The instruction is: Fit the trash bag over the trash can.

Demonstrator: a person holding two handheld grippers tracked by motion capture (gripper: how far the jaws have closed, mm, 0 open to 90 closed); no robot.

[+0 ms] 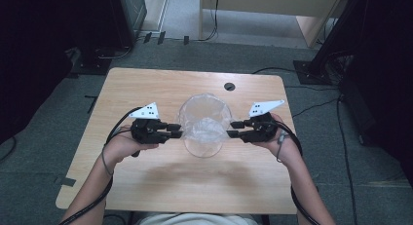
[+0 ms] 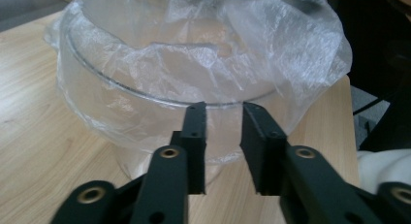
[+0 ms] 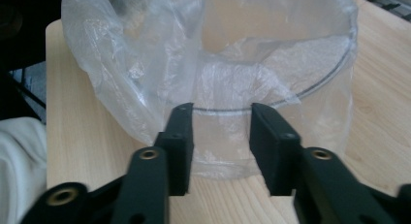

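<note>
A clear glass bowl (image 1: 203, 144) stands at the middle of the wooden table (image 1: 146, 86), lined with a thin clear plastic bag (image 1: 204, 113) that folds out over its rim. My left gripper (image 1: 178, 130) points at the bowl's left side and my right gripper (image 1: 234, 129) at its right side. In the left gripper view the left gripper (image 2: 223, 110) reaches the bowl (image 2: 121, 107) just under the rim, jaws apart, film (image 2: 291, 49) hanging beside them. In the right gripper view the right gripper (image 3: 222, 110) stands the same way at the bowl (image 3: 320, 83), jaws apart, against the bag (image 3: 121, 64).
A round cable hole (image 1: 229, 86) sits near the table's far edge. Beyond the table are a light wooden desk (image 1: 272, 6), dark stands (image 1: 336, 35) and cables on the grey floor. A white cloth (image 3: 19, 151) shows at the table's near edge.
</note>
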